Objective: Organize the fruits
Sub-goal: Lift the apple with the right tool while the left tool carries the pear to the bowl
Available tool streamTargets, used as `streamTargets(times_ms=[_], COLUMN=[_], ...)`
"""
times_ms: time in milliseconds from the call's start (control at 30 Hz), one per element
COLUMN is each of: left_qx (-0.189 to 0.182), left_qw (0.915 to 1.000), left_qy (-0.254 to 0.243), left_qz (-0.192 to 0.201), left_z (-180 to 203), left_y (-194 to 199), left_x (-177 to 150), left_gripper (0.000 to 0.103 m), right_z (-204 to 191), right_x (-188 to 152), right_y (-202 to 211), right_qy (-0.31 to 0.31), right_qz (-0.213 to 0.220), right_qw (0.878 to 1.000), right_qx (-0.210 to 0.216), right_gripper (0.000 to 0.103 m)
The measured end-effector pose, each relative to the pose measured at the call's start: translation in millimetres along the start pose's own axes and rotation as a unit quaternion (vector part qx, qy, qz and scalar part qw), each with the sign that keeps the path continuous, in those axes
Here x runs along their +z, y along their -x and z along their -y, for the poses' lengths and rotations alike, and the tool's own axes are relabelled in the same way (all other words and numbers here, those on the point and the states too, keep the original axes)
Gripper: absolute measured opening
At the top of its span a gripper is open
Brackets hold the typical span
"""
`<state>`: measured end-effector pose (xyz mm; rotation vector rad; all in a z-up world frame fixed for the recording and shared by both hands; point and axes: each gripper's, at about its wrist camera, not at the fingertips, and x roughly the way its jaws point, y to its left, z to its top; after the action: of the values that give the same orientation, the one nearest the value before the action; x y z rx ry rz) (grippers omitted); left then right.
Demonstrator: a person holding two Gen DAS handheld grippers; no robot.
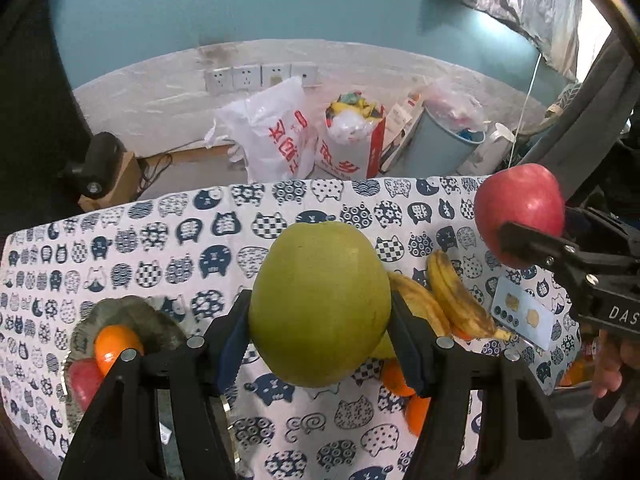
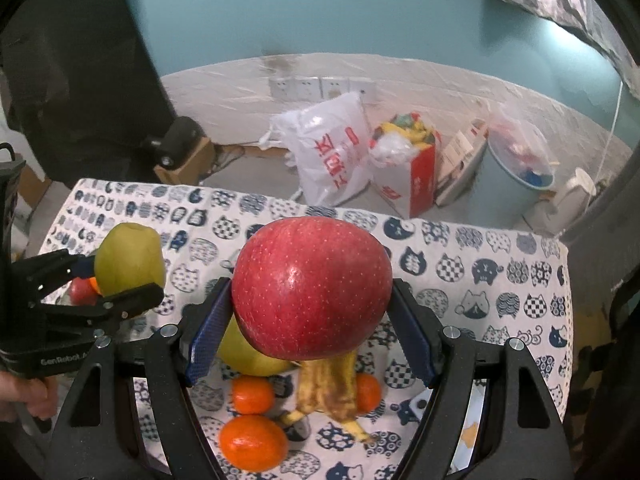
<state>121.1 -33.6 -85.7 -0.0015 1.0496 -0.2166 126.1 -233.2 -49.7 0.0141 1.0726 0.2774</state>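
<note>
My left gripper (image 1: 320,316) is shut on a green pear (image 1: 320,304) and holds it above the cat-print tablecloth (image 1: 160,248). My right gripper (image 2: 312,312) is shut on a red apple (image 2: 312,288), also held above the cloth. The apple shows in the left wrist view (image 1: 520,208) at the right, and the pear in the right wrist view (image 2: 130,258) at the left. A grey plate (image 1: 152,320) at the left holds an orange (image 1: 116,346) and a red apple (image 1: 84,380). Bananas (image 1: 456,296), oranges (image 2: 252,442) and another green fruit (image 2: 248,354) lie on the cloth.
A small blue-white card (image 1: 524,316) lies right of the bananas. Beyond the table's far edge stand white plastic bags (image 1: 276,132), a red-and-white bag (image 1: 352,144), a blue bin (image 1: 448,140) and a wall with sockets (image 1: 256,76).
</note>
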Motion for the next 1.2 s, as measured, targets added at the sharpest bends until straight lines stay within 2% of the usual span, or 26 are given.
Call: streamTargets(times_ms=[533,1200], left_qx=[0.007,0.037], left_qw=[0.9991,0.995], left_qy=[0.034,0.088], left_qz=[0.024,0.03], left_z=[-42,-109], left_y=[62,99], left_x=[-30,-72], left_gripper=[0.066,0.066], right_z=[-69,-164], right_x=[7,15], right_y=[27,27], right_qy=[0.052,0.111], right_qz=[0.023,0.019], right_qw=[0.998,0.989], right_qx=[0.04,0.096], right_gripper=[0.077,0.077])
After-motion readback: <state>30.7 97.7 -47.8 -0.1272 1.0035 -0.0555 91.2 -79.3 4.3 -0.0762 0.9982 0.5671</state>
